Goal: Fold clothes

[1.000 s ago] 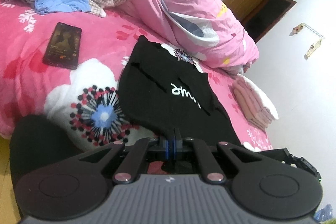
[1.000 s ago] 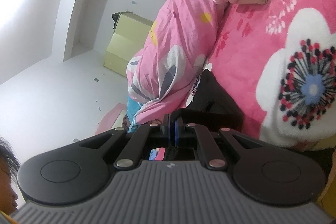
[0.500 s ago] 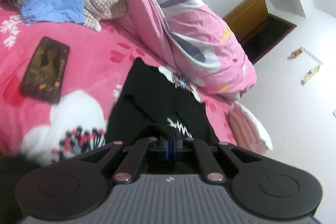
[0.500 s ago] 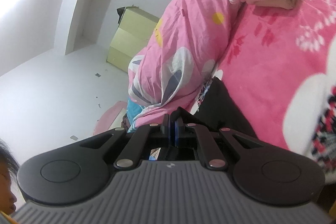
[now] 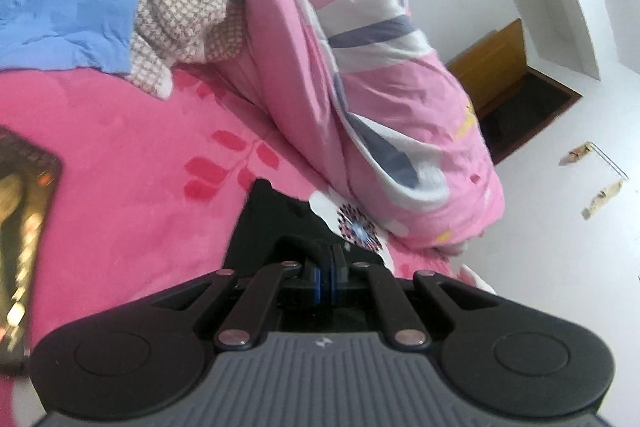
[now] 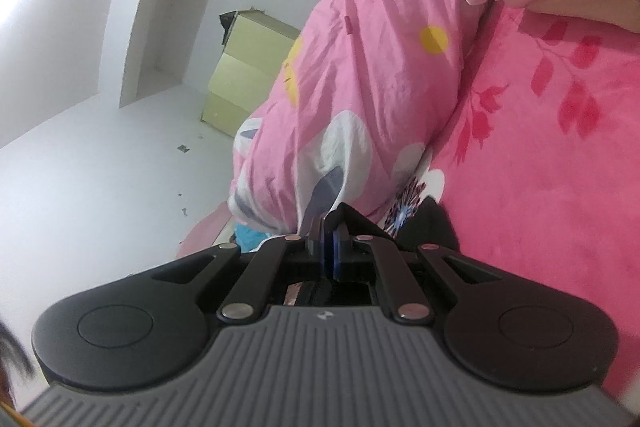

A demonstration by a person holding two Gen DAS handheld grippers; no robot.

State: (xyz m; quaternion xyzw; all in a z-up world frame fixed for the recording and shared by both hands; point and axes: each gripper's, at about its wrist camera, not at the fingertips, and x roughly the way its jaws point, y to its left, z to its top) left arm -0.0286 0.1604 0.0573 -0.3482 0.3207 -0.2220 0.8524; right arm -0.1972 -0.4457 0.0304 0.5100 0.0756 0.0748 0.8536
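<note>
Bed: pink flower-print fleece blanket (image 5: 132,187).
Tools: left tool (image 5: 329,259) and right tool (image 6: 329,233) both clamp the black cotton garment (image 5: 272,223).
Lie: garment extends ahead of both tools, toward the rolled pink quilt (image 5: 380,107).

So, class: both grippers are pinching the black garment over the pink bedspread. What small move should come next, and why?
Probably lower the pinched edge onto the far part of the black garment and lay it flat. The left gripper and right gripper each have their jaws shut on black cloth, carried toward the rolled pink quilt, so the fold looks nearly complete before any release.
</note>
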